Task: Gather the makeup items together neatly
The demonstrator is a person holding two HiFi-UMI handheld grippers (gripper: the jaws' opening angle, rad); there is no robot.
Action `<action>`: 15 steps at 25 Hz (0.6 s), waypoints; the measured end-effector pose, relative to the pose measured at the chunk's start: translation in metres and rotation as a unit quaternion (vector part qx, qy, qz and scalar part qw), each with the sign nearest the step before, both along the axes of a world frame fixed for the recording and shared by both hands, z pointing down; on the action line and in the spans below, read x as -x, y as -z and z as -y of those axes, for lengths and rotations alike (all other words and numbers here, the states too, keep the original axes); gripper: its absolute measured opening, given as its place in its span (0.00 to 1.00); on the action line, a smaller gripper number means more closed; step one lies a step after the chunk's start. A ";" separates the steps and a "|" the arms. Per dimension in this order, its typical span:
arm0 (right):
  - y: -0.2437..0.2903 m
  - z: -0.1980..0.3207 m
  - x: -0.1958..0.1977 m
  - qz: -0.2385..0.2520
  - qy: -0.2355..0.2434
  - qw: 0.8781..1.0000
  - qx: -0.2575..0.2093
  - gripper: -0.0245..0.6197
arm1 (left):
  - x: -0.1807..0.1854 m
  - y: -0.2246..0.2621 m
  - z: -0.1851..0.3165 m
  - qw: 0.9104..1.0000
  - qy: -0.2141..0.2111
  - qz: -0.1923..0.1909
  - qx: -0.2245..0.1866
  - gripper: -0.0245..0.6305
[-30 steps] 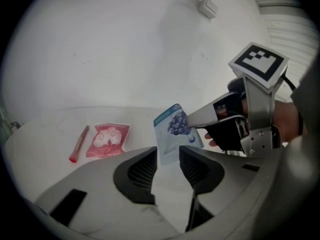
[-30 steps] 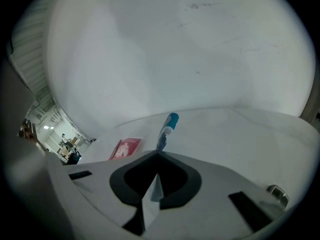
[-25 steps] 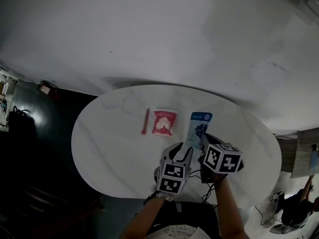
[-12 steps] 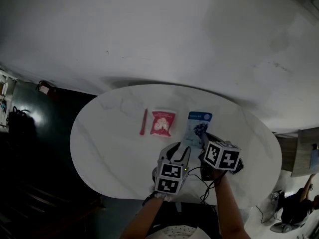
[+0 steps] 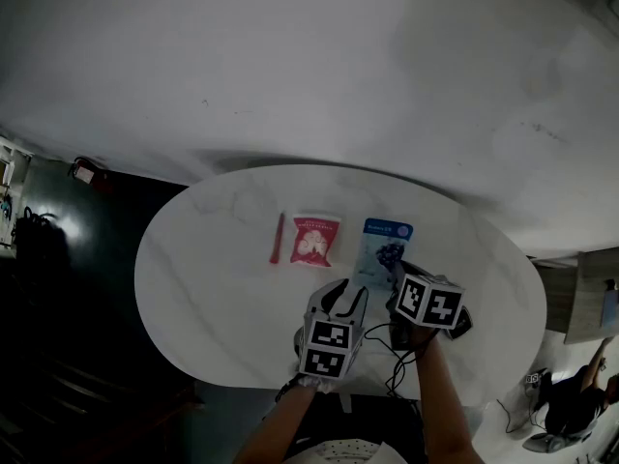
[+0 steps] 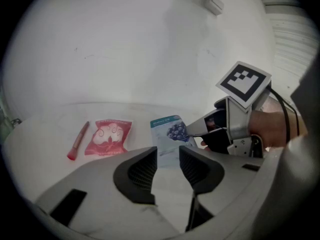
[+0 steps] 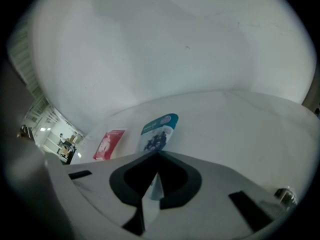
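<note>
Pinching the blue sachet (image 5: 384, 249) by its near edge, your right gripper (image 5: 398, 271) is clamped on it, as a second ago. Your left gripper (image 5: 348, 293) hovers alongside, jaws apart, empty. Beyond on the white table (image 5: 213, 278), the red sachet (image 5: 314, 240) and red stick (image 5: 278, 238) lie unmoved. Print too small to read.

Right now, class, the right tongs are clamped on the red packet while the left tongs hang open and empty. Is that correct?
No. The right tongs are clamped on the blue packet, not the red packet, which lies free on the table. The right gripper view shows the blue packet's edge pinched between the jaws. The left tongs do hang open and empty.
</note>
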State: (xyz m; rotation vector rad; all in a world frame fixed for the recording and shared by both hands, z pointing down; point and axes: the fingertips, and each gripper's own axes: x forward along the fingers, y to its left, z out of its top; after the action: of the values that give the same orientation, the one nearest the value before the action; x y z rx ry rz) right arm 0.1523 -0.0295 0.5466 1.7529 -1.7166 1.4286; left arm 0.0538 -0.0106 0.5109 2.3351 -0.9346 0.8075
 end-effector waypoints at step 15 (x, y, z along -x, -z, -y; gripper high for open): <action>-0.009 0.004 0.000 -0.033 0.010 0.999 0.012 0.08 | 0.007 -0.004 0.000 1.000 0.003 0.001 0.006 0.31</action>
State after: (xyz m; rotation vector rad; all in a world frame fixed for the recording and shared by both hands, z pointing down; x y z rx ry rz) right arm 0.1526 -0.0337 0.5558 1.7454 -1.6726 1.3617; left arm 0.0463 -0.0108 0.5153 2.3206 -0.9339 0.8107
